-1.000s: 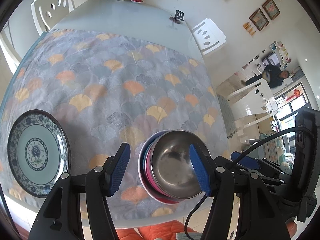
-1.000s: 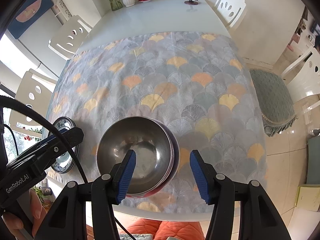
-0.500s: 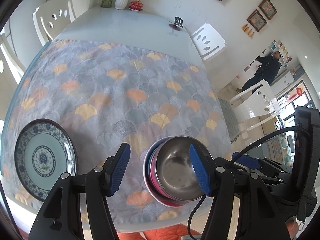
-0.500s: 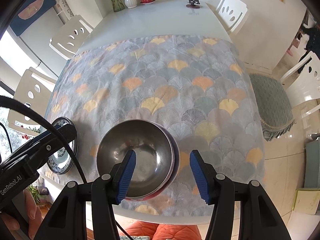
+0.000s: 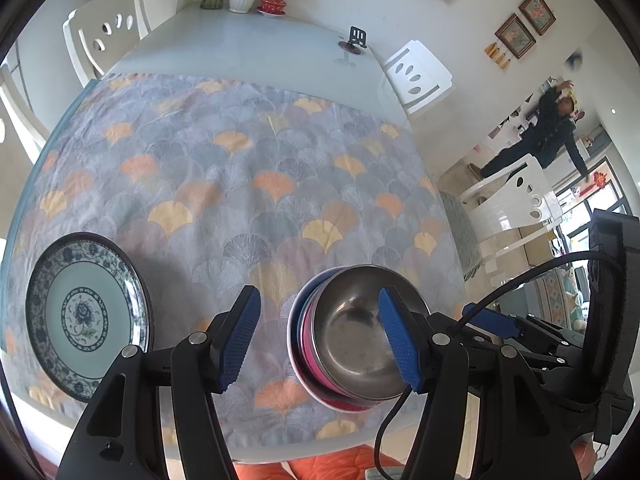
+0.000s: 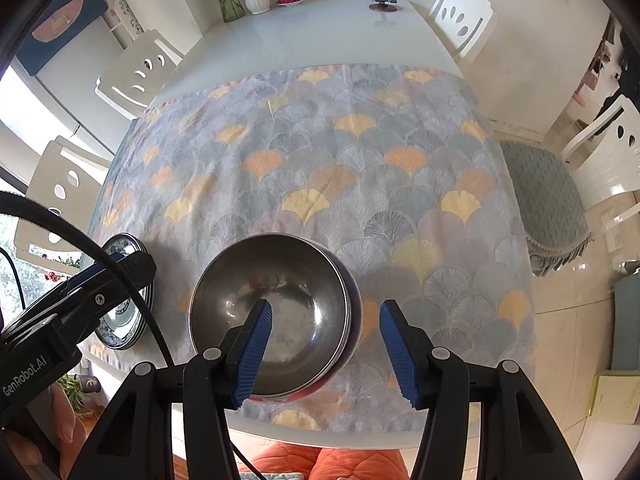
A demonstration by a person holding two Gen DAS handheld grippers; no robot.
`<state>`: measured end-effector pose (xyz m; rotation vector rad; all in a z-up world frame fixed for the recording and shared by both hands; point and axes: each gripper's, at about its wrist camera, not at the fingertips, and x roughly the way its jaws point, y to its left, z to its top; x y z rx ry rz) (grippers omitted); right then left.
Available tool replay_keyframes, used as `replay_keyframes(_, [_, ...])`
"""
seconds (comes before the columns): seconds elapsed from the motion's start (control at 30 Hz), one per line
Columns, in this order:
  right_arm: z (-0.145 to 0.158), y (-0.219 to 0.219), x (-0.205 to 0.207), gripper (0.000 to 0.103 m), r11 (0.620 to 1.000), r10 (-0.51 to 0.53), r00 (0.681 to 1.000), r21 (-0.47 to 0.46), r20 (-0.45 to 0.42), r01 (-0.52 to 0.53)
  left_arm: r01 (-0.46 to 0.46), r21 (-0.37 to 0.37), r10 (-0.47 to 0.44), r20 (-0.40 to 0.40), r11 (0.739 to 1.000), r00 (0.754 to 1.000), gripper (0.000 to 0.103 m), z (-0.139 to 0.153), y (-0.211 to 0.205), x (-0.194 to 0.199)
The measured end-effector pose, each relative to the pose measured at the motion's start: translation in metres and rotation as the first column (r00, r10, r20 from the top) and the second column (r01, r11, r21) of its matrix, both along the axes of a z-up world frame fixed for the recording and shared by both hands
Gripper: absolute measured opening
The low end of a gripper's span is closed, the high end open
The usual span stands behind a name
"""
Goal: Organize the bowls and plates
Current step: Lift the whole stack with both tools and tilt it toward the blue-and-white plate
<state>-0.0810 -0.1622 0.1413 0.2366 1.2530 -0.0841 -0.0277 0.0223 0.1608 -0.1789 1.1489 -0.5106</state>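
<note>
Both grippers hang above the near edge of the bench, and nothing is in either one. The left gripper (image 5: 320, 340) has its jaws standing apart over bare cloth, with the bowl stack behind its right-hand pad; no pad presses on anything. The right gripper (image 6: 326, 350) is open too, one pad looking over the steel bowl's hollow, the other over the tablecloth (image 6: 340, 160) beside it, empty air between.

The steel bowl (image 5: 356, 332) sits nested on top of a pink bowl (image 5: 306, 340) and a pale one beneath, a leaning stack near the middle of the near edge. The blue-patterned plates (image 5: 82, 314) lie stacked toward the near left corner, well apart from the bowls.

By the look of it the sorting is nearly done: bowls in one pile, plates in another. What may remain is squaring that tilted bowl stack. That would call for a pad lowered either side of the rim, a gentle close, and a nudge so the bowls seat level without sliding off the edge.
</note>
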Motion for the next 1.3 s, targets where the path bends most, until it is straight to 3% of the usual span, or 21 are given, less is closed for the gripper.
replay_keyframes(0.33, [-0.01, 0.002, 0.001, 0.054, 0.999, 0.026, 0.999, 0.024, -0.038, -0.025, 0.003, 0.007, -0.003, -0.016, 1.0, 1.0, 0.06, -0.006, -0.004, -0.001])
replay_keyframes(0.73, [-0.029, -0.005, 0.004, 0.055, 0.986, 0.019, 1.0, 0.167, -0.021, -0.016, -0.011, 0.088, 0.018, -0.078, 0.996, 0.997, 0.06, -0.025, 0.002, -0.002])
replay_keyframes(0.9, [-0.049, -0.019, 0.001, 0.055, 0.974, 0.009, 0.998, 0.226, -0.068, 0.007, -0.042, -0.085, 0.019, -0.255, 0.996, 0.967, 0.06, -0.057, 0.013, 0.002])
replay_keyframes(1.03, [-0.064, -0.021, 0.002, 0.055, 0.96, 0.001, 0.997, 0.28, -0.079, 0.021, -0.054, -0.06, 0.035, -0.278, 0.997, 0.96, 0.058, -0.075, 0.01, 0.004])
replay_keyframes(1.2, [-0.072, -0.021, 0.007, 0.056, 0.96, 0.003, 0.999, 0.279, -0.043, 0.01, -0.036, -0.051, 0.018, -0.306, 0.998, 0.952, 0.058, -0.096, -0.002, 0.007])
replay_keyframes(1.3, [-0.072, -0.022, 0.008, 0.056, 0.961, 0.017, 0.999, 0.277, -0.049, -0.003, -0.024, -0.06, 0.002, -0.338, 0.998, 0.941, 0.051, -0.107, -0.009, 0.007])
